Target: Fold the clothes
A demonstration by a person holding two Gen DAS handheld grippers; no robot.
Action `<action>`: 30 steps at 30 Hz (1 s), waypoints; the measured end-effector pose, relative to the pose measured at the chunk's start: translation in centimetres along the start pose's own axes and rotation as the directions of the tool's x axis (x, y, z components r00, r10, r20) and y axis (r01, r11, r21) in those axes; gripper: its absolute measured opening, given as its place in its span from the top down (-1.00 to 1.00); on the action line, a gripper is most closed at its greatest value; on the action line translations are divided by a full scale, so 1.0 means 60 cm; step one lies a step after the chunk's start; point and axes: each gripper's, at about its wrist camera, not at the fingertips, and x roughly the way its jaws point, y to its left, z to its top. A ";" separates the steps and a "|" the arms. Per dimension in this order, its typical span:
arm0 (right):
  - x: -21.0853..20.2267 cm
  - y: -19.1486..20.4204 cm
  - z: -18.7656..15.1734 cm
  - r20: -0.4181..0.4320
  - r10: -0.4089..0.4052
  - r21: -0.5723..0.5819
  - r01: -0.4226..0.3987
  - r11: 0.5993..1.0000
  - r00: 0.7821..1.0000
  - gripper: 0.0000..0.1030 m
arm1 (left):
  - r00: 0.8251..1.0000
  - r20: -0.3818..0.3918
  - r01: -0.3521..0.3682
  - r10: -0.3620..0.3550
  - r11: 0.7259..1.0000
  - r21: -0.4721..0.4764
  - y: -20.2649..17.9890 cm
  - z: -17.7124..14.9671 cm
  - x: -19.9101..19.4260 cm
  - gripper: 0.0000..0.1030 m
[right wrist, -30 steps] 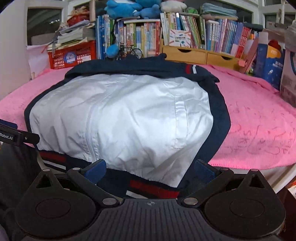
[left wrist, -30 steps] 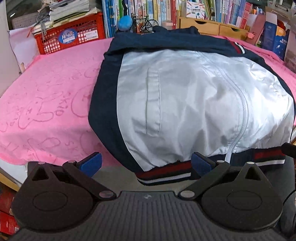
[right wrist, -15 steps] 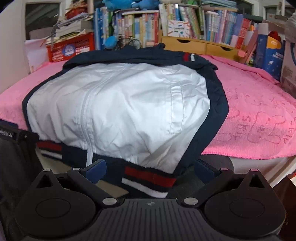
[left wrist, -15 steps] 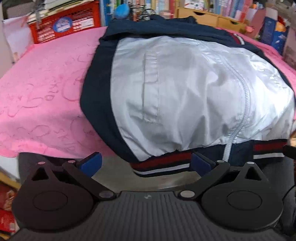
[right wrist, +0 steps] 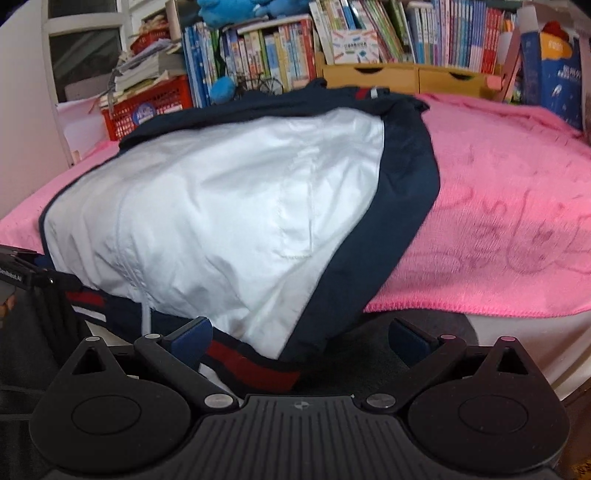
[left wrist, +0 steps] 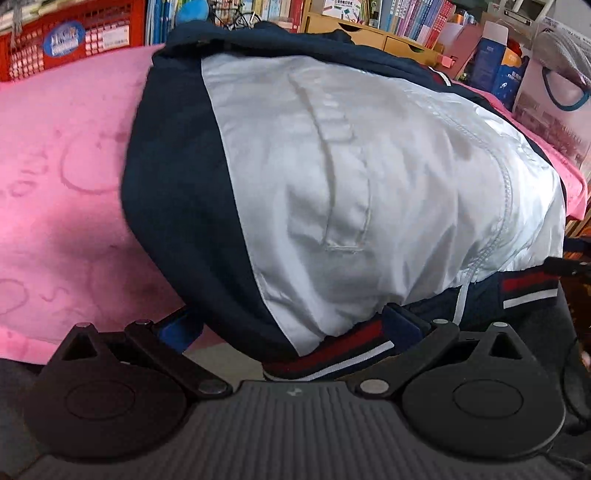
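Pink towel (left wrist: 62, 206) covers the table, with the navy-and-white jacket (left wrist: 369, 192) spread over it in the left wrist view. Its striped hem (left wrist: 332, 350) hangs off the near edge, between the wide-open left gripper (left wrist: 291, 325) fingers, nothing pinched.

Right wrist view: bookshelf (right wrist: 369, 48) behind, right gripper (right wrist: 301, 336) also spread wide around the hem's other corner, gripping nothing.

Jacket (left wrist: 351, 177) on towel (left wrist: 66, 177), before books (right wrist: 424, 33)
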 end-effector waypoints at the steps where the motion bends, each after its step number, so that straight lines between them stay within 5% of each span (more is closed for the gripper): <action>1: 0.007 -0.003 -0.001 -0.005 0.008 0.008 -0.008 1.000 1.000 -0.97 | 1.000 0.003 0.011 -0.011 1.000 0.003 0.002 0.000 0.005 -1.00; 6: 0.034 -0.018 -0.001 0.004 0.132 0.105 -0.132 0.986 0.991 -0.88 | 0.998 0.023 0.065 -0.066 0.998 0.022 -0.008 -0.004 0.029 -1.00; 9: 0.044 -0.011 -0.005 -0.027 0.180 0.119 -0.176 0.977 0.983 -0.50 | 0.993 0.049 0.108 -0.108 0.994 0.001 -0.009 -0.009 0.043 -1.00; 10: 0.045 -0.010 -0.008 -0.041 0.186 0.128 -0.179 0.975 0.982 -0.21 | 0.991 0.057 0.122 -0.121 0.992 -0.016 -0.005 -0.010 0.046 -0.96; 13: 0.030 -0.014 -0.009 -0.070 0.222 0.194 -0.205 0.959 0.973 0.41 | 0.975 0.064 0.217 -0.214 0.975 -0.052 0.006 -0.013 0.028 -0.01; 15: -0.005 -0.011 0.002 -0.046 0.270 0.213 -0.254 0.943 0.962 0.52 | 0.931 0.106 0.355 -0.349 0.933 -0.049 0.012 -0.013 -0.020 0.26; 17: -0.052 0.000 0.026 0.006 0.331 0.205 -0.325 0.923 0.943 0.54 | 0.857 0.165 0.500 -0.487 0.865 -0.041 0.016 -0.010 -0.077 0.30; 21: -0.132 0.021 0.135 0.191 0.426 0.116 -0.452 0.885 0.884 0.54 | 0.716 0.422 0.580 -0.556 0.810 0.082 0.022 0.088 -0.187 0.24; 22: -0.145 0.024 0.170 0.242 0.438 0.094 -0.471 0.877 0.866 0.54 | 0.693 0.468 0.577 -0.548 0.811 0.096 0.026 0.117 -0.201 0.21; 25: -0.116 0.003 0.281 0.348 0.393 0.124 -0.458 0.880 0.851 0.55 | 0.789 0.469 0.465 -0.396 0.884 -0.035 0.054 0.214 -0.152 0.19; 27: -0.064 -0.022 0.357 0.368 0.314 0.204 -0.405 0.891 0.875 0.54 | 0.842 0.456 0.381 -0.289 0.916 -0.122 0.073 0.279 -0.119 0.22; 30: 0.024 -0.047 0.434 0.309 0.155 0.303 -0.252 0.919 0.938 -0.18 | 0.903 0.411 0.240 -0.123 0.939 -0.245 0.102 0.370 -0.069 -0.07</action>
